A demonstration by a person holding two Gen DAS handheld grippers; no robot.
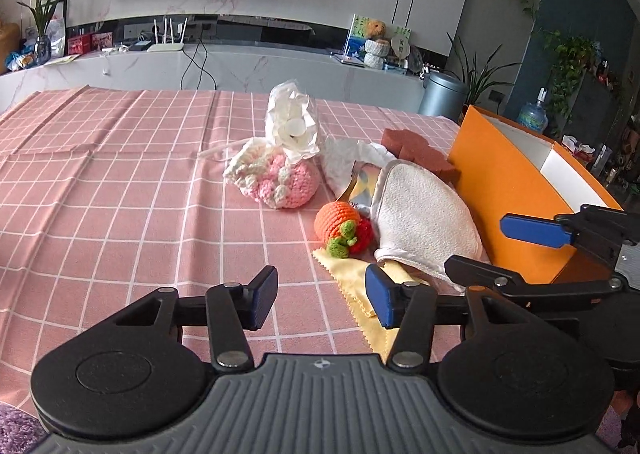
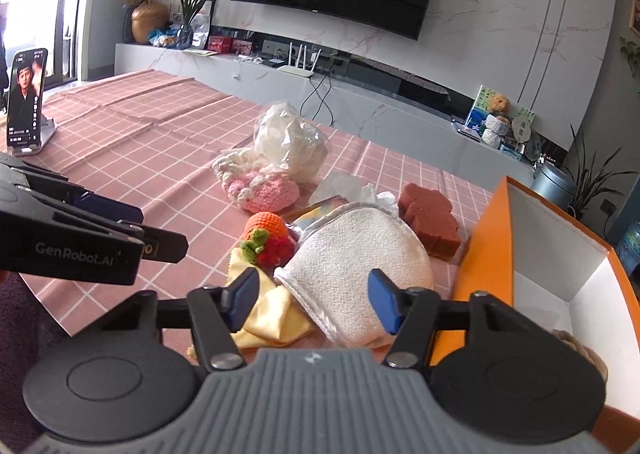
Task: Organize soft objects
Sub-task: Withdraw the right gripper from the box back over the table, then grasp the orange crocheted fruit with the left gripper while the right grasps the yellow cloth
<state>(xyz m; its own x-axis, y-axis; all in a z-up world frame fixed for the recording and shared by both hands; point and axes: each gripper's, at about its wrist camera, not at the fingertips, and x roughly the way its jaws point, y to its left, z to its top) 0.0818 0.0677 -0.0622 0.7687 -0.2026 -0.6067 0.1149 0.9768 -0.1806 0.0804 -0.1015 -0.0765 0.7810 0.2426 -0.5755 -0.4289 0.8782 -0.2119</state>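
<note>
A heap of soft things lies on the bench [image 1: 120, 181], which is spread with a pink checked cloth, just left of an open orange box [image 2: 494, 254] with a white lining.

Nearest the right gripper [image 2: 314, 296] is a white terry mitt [image 2: 356, 254] with a shiny hemmed edge, rounded and slightly puffed, its open end toward the camera. At its 9 o'clock, partly under it, is a crumpled yellow cloth [image 2: 276, 318] with a pinked edge. At the mitt's 11 o'clock sit a crocheted orange fruit [image 2: 268, 225] with a green stalk and a red crocheted piece [image 2: 278, 250], touching each other. Farther off, at 12 o'clock, are a pink and cream crocheted pouch [image 2: 260, 189] and a crinkled clear bag of white stuff [image 2: 288, 145] leaning on it. A brown sponge block [image 2: 434, 221] rests at the mitt's 1 o'clock, near the box wall.

The right gripper's jaws stand wide apart and hold nothing, hovering over the mitt and yellow cloth. The left gripper [image 1: 322, 300] is likewise spread wide and empty, above the bench at the yellow cloth's near edge.
</note>
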